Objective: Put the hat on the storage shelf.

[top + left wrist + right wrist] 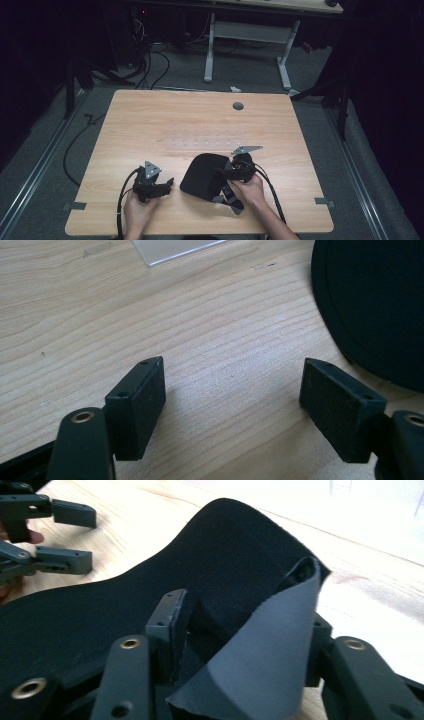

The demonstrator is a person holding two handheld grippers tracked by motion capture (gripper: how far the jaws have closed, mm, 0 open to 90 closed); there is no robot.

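A black mouse pad (pixel 200 175) lies on the wooden table (pixel 150 125) near its front edge. My right gripper (pixel 220 182) is at the pad's right edge. In the right gripper view its jaws stand apart, and a curled-up flap of the pad (pixel 260 645), grey underside showing, rises between them and leans on the right-hand jaw; the right gripper (pixel 245 625) is open. My left gripper (pixel 167 186) rests just left of the pad, open and holding nothing (pixel 232 390). The pad's rounded rim (pixel 375 300) lies to its right, untouched. The left gripper (pixel 75 535) also appears beyond the pad.
A clear plastic sheet (pixel 205 142) lies flat on the table just behind the pad, its corner (pixel 170 247) ahead of the left jaws. A grey cable hole (pixel 238 106) sits near the far edge. Tape marks (pixel 325 201) flag the front corners. Cables cross the floor beyond.
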